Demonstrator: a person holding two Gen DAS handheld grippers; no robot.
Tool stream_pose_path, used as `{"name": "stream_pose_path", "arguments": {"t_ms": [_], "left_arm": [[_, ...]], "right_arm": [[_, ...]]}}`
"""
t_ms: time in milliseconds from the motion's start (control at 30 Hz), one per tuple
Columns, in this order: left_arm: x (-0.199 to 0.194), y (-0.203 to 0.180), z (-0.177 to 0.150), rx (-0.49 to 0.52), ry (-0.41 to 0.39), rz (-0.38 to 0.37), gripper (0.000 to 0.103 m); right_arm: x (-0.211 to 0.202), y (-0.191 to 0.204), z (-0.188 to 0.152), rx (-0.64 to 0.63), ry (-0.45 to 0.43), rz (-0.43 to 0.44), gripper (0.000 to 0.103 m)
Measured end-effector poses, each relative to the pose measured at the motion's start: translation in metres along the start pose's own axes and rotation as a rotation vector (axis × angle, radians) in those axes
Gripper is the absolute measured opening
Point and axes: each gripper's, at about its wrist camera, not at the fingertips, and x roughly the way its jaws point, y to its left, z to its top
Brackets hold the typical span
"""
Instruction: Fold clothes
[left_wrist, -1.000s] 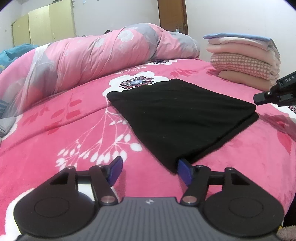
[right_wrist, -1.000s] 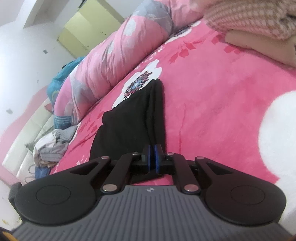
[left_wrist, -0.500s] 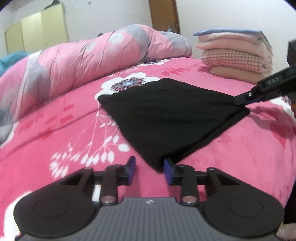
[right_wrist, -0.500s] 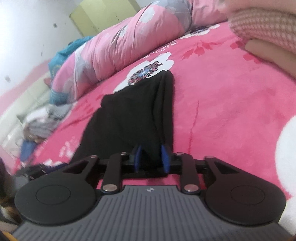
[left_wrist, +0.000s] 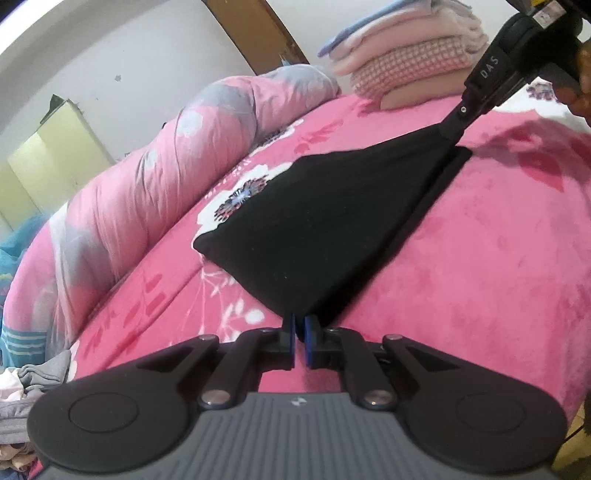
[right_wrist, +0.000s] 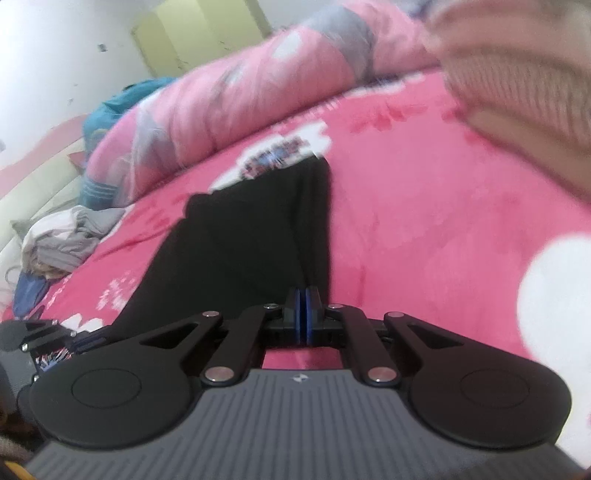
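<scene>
A folded black garment (left_wrist: 332, 225) lies on the pink floral bed cover. My left gripper (left_wrist: 300, 326) is shut on its near corner. My right gripper (right_wrist: 306, 301) is shut on another corner and lifts that edge, so the top layer is pulled taut off the bed. The right gripper also shows in the left wrist view (left_wrist: 456, 127) at the garment's far right corner. The garment shows in the right wrist view (right_wrist: 243, 243) stretching away from the blue pads; this view is blurred.
A stack of folded pink and checked clothes (left_wrist: 410, 62) sits at the far right of the bed. A rolled pink quilt (left_wrist: 155, 177) lies along the back. A pile of loose grey and white clothes (right_wrist: 62, 236) sits at the left.
My left gripper has closed on the garment's near corner. My right gripper has closed on its corner and lifted it, raising the top layer. Both views have tilted.
</scene>
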Motion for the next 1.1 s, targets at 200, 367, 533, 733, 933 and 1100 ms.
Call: {"name": "stream_pose_path", "arguments": {"t_ms": [200,367,533,733,933,1100], "left_arm": [[0.001,0.000,-0.004,0.034,-0.018,0.000,0.005],[-0.006,0.004,0.000,0.054,-0.047,0.005,0.004],[0.002,-0.002,-0.008,0.051,-0.015,-0.025,0.005],[-0.003,0.010,-0.014,0.000,-0.016,-0.047,0.021],[-0.027,0.056,-0.025,-0.198,-0.013,-0.103,0.040],[-0.010,0.088,-0.005,-0.403,-0.079,-0.127,0.039]], "right_arm": [[0.009,-0.009,-0.007,0.032,0.040,-0.004,0.001],[-0.004,-0.002,0.001,0.033,0.003,0.021,0.001],[0.000,-0.007,-0.009,0.053,0.029,0.011,0.001],[0.009,-0.015,-0.017,0.062,0.037,0.016,0.004],[-0.013,-0.015,-0.010,-0.011,0.019,0.001,0.017],[-0.014,0.001,0.014,-0.105,-0.071,0.052,0.019]]}}
